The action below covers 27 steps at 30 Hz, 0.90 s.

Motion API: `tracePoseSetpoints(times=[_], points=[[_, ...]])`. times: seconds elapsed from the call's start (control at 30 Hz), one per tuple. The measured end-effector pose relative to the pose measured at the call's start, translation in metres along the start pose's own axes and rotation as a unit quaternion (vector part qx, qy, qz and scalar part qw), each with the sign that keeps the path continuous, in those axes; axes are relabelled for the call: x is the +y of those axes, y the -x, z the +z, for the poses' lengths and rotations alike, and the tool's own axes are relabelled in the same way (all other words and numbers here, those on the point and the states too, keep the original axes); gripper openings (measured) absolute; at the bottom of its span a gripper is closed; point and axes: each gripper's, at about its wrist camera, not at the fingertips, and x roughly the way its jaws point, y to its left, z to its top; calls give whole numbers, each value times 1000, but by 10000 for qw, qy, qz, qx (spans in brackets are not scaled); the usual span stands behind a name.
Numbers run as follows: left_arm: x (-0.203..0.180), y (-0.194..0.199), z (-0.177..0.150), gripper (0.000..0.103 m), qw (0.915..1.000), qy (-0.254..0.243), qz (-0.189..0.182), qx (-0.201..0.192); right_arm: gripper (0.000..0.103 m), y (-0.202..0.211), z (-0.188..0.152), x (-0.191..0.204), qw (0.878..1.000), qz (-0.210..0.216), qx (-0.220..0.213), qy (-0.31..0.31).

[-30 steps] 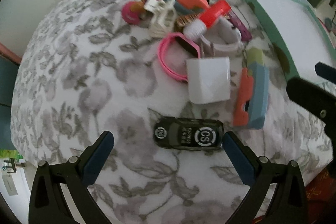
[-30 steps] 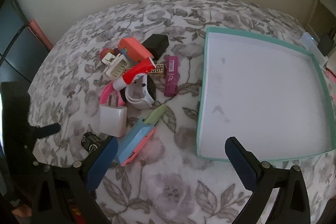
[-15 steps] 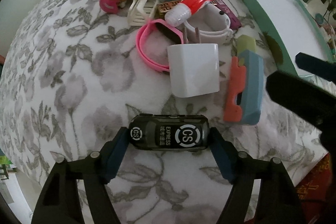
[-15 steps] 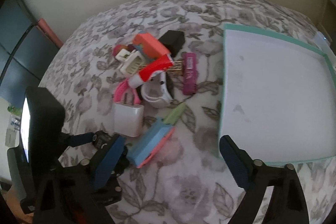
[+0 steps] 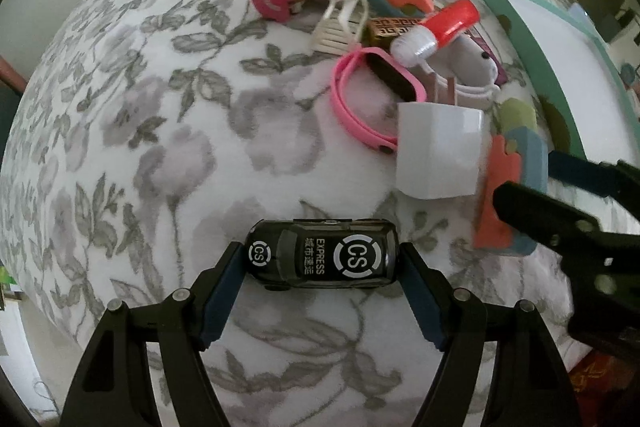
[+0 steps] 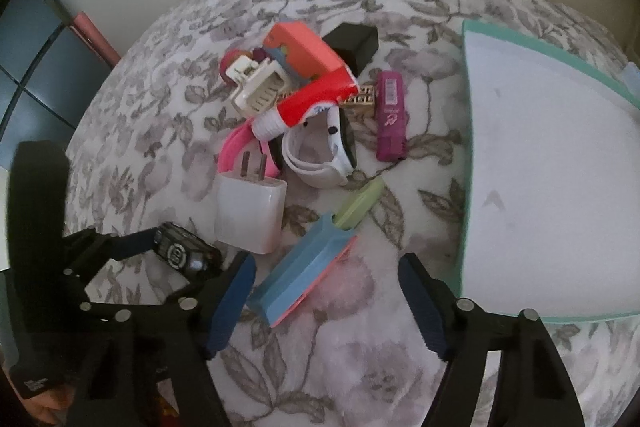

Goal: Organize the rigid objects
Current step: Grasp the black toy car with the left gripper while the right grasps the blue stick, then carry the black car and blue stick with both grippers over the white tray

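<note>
Two ribbed blue pads (image 5: 224,291) pinch glossy toy car (image 5: 324,254).

Your left gripper (image 5: 322,261) has closed onto the black toy car (image 5: 322,254); your right gripper (image 6: 326,285), jaws narrowing, has dropped around the blue-and-coral block (image 6: 302,277).

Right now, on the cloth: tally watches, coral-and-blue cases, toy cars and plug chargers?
Watches: 2, pink and white
Coral-and-blue cases: 2
Toy cars: 1
Plug chargers: 1
Total: 6
</note>
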Motion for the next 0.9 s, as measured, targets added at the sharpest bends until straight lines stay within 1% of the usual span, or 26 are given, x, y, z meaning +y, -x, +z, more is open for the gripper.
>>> tracePoseSetpoints(times=[0.03,0.1,0.17,0.37,0.47,0.53,0.6,0.63,0.67,0.7,0.83,0.9], points=[[3,1,0,77,10000,14,-15,-12,72,-3,0,1,10000,-25,36,35],[7,6,0,77,10000,35,-35,-38,63,-7,1,3,9998,-91,101,111],[7,7,0,77,9999,53,-69,-57,57,-13,1,5,9996,-158,168,151],[9,11,-1,78,9998,-31,-63,-159,49,-23,6,14,9977,-527,158,389],[15,9,4,78,9998,-33,-78,-181,47,-25,7,18,9972,-612,147,394],[14,4,3,78,9998,-21,-81,-189,44,-26,5,22,9968,-670,145,412],[13,3,1,77,9998,-33,-58,-200,34,-26,3,21,9965,-713,147,399],[13,4,1,77,9998,-40,-37,-199,32,-25,2,19,9967,-716,143,369],[12,4,1,77,9998,-40,-18,-191,27,-23,0,17,9967,-721,139,342],[11,4,0,77,9998,-43,0,-179,25,-21,-3,12,9969,-711,139,308],[7,7,0,77,9999,-52,58,-110,25,-15,-6,5,9976,-638,166,212],[5,8,2,77,9999,-64,98,-77,22,-13,-6,4,9979,-611,163,167]])
